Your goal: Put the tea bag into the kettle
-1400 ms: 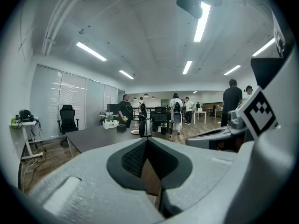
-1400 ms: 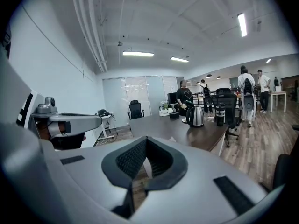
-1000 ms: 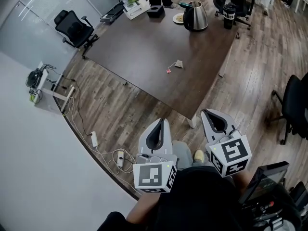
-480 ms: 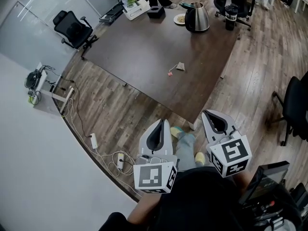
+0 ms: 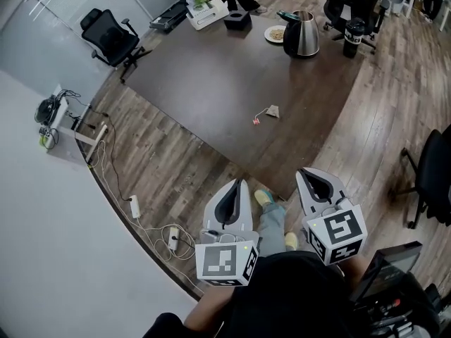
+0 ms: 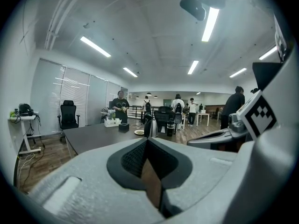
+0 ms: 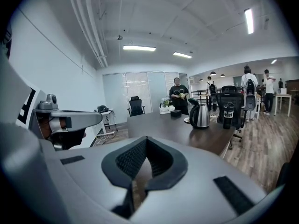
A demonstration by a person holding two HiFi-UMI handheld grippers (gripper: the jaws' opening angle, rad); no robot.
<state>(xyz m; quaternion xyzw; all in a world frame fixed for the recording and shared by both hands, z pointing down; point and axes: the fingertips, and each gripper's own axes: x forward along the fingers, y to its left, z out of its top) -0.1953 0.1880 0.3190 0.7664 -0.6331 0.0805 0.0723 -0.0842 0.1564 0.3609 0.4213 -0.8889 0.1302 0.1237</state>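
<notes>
Wood-floored open office, seen from above: a dark bench [image 5: 211,69] stretches ahead of two hand-held tools. Left tool [image 5: 234,191] and right tool [image 5: 312,178] hang side by side short of the bench's near corner, each clenched, jaws together with nothing between them. Tea bag [image 5: 272,110] lies on the bench well ahead of both tools, its string and red tag trailing toward the left tool's side. Kettle [image 5: 302,36] stands upright far beyond it, at the bench's far end, just beside a small plate [image 5: 275,33].
</notes>
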